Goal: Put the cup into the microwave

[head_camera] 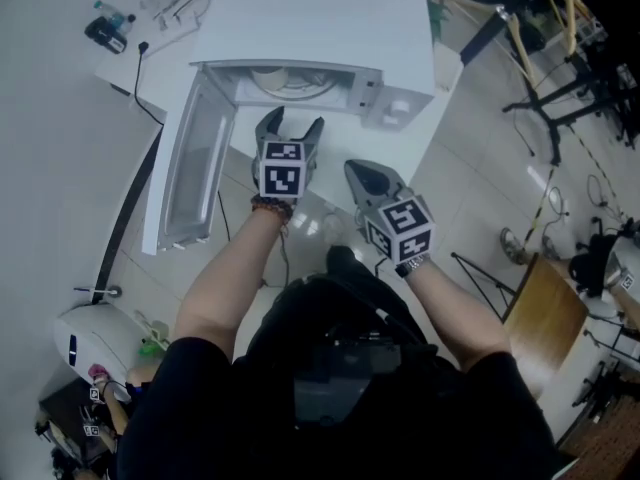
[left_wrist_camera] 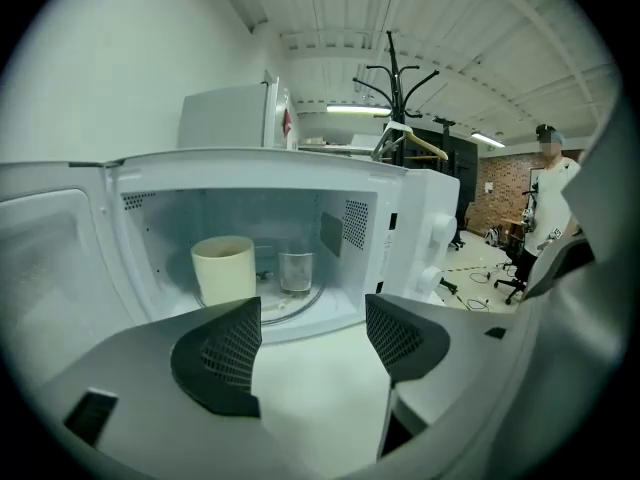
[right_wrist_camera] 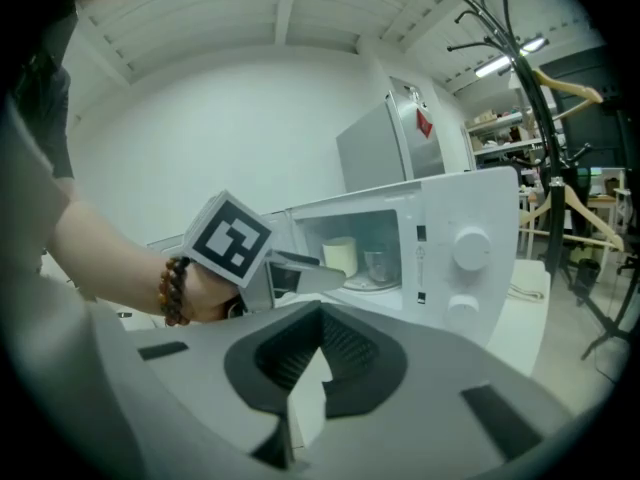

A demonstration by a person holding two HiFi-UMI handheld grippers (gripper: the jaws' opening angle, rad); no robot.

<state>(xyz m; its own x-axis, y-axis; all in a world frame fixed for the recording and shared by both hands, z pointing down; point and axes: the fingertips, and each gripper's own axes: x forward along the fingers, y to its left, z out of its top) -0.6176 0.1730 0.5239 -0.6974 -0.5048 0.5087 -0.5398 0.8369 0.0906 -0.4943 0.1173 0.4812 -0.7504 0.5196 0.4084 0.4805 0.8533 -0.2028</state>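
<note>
1. The microwave (head_camera: 320, 28) fills the upper middle of the head view, standing on a white table (head_camera: 425, 143), with its door (head_camera: 190, 168) swung fully open toward the left of the frame.
2. In the left gripper view, a cream cup (left_wrist_camera: 225, 268) stands upright inside the cavity, left of centre in the frame. A clear glass (left_wrist_camera: 295, 270) stands just to its right, on the glass turntable (left_wrist_camera: 300, 303).
3. The left gripper (head_camera: 292, 126) is at the centre of the head view, just below the microwave's open front and pointing at it. Its jaws stand wide apart with only bare tabletop between them, and they grip nothing.
4. The right gripper (head_camera: 355, 171) is lower and to the right in the head view, clear of the microwave. In its own view the two jaws are pressed together with nothing between them.
5. The right gripper view shows the left gripper at centre left, on a hand wearing a beaded bracelet (right_wrist_camera: 173, 290), with both vessels visible in the cavity beyond.
</note>
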